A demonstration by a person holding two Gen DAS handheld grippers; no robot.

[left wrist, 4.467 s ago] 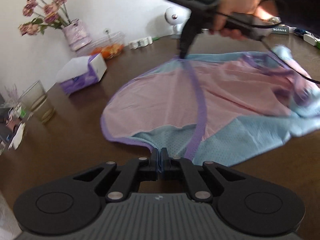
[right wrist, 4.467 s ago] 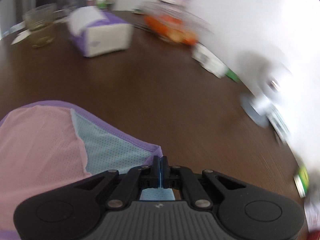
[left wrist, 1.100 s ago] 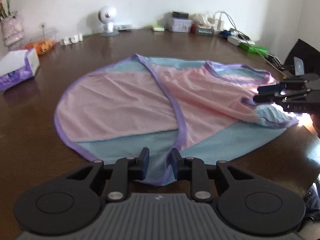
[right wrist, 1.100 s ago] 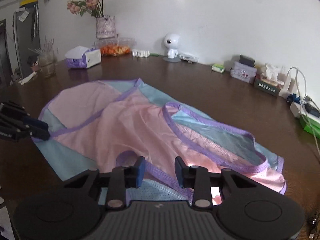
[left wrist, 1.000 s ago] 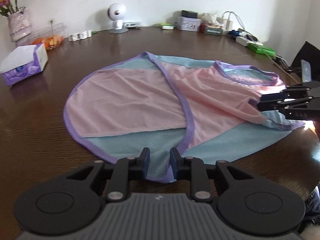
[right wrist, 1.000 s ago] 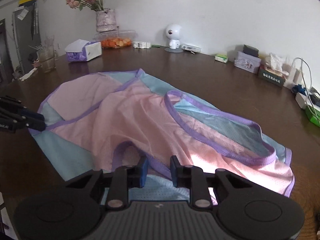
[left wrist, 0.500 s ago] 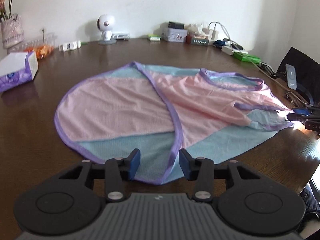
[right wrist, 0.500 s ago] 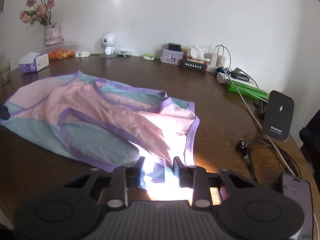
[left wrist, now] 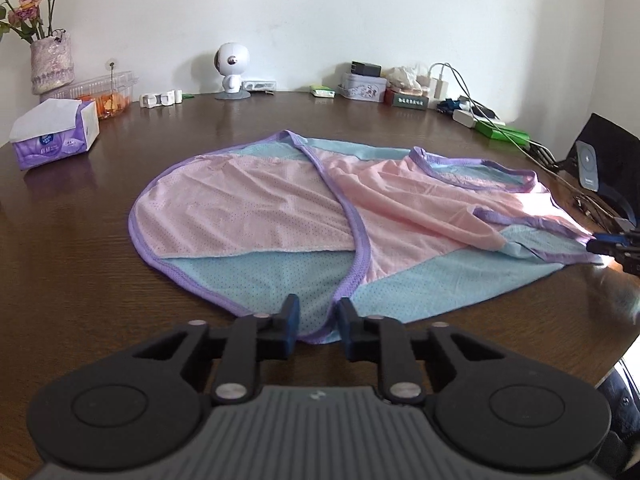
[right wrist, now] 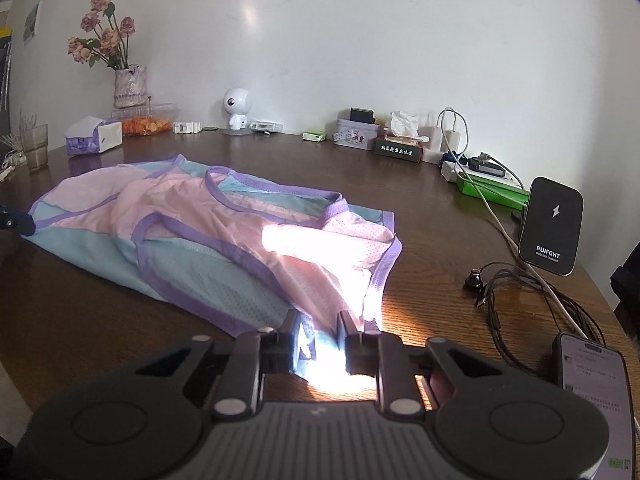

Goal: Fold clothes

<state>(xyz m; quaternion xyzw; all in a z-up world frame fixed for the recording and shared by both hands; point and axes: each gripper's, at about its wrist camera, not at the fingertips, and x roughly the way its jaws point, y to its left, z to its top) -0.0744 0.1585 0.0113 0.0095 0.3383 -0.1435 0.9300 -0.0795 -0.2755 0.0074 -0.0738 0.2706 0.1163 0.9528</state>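
A pink and light-blue mesh garment (left wrist: 260, 216) with purple trim lies spread flat on the dark wooden table (left wrist: 80, 248). My left gripper (left wrist: 318, 330) is open at the near hem, its fingers either side of the hem's rounded tip. The right gripper (left wrist: 612, 242) shows at the garment's far right end. In the right wrist view the garment (right wrist: 180, 216) stretches away to the left. My right gripper (right wrist: 318, 340) is open around a sunlit corner of the cloth. The left gripper (right wrist: 16, 220) peeks in at the left edge.
A purple tissue box (left wrist: 56, 134), flower vase (left wrist: 52, 62), food tub (left wrist: 104, 94) and white camera figure (left wrist: 232, 70) line the back. A wireless charger (right wrist: 552, 226), tangled cables (right wrist: 500, 288) and a phone (right wrist: 592, 400) crowd the right side.
Over the last second my right gripper moved from the garment's middle to its right corner. Both grippers' jaws have narrowed since half a second ago, cloth still between them.
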